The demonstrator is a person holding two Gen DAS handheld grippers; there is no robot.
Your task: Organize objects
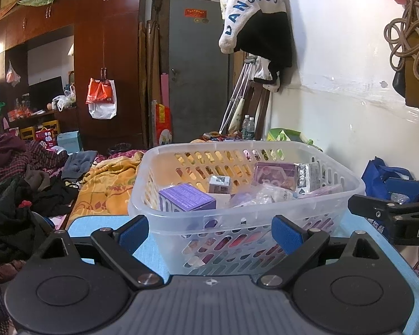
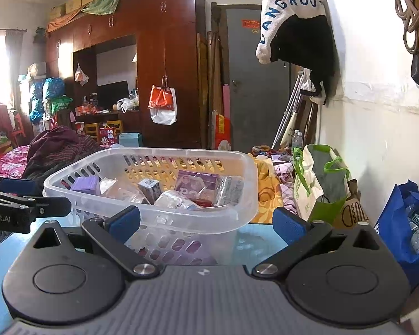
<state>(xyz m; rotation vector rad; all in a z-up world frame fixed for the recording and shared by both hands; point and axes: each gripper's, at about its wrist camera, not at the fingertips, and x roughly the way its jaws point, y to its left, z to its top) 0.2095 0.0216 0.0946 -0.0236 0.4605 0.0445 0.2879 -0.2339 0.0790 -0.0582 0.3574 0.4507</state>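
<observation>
A clear plastic basket (image 1: 265,150) stands on a light blue table (image 1: 150,251); it also shows in the right wrist view (image 2: 237,212). It holds a purple box (image 1: 185,199), a small white box (image 1: 219,183), a purple carton (image 1: 275,174), a silver packet (image 1: 308,177) and clear wrappers. My left gripper (image 1: 211,233) is open and empty just in front of the basket. My right gripper (image 2: 206,223) is open and empty, to the basket's right; it shows in the left wrist view (image 1: 391,215).
A bed with an orange blanket (image 1: 109,184) and piled clothes (image 1: 19,184) lies to the left. A white wall (image 1: 349,97) runs on the right, with a blue bag (image 2: 405,223) and a green-handled bag (image 2: 318,184) beside the table.
</observation>
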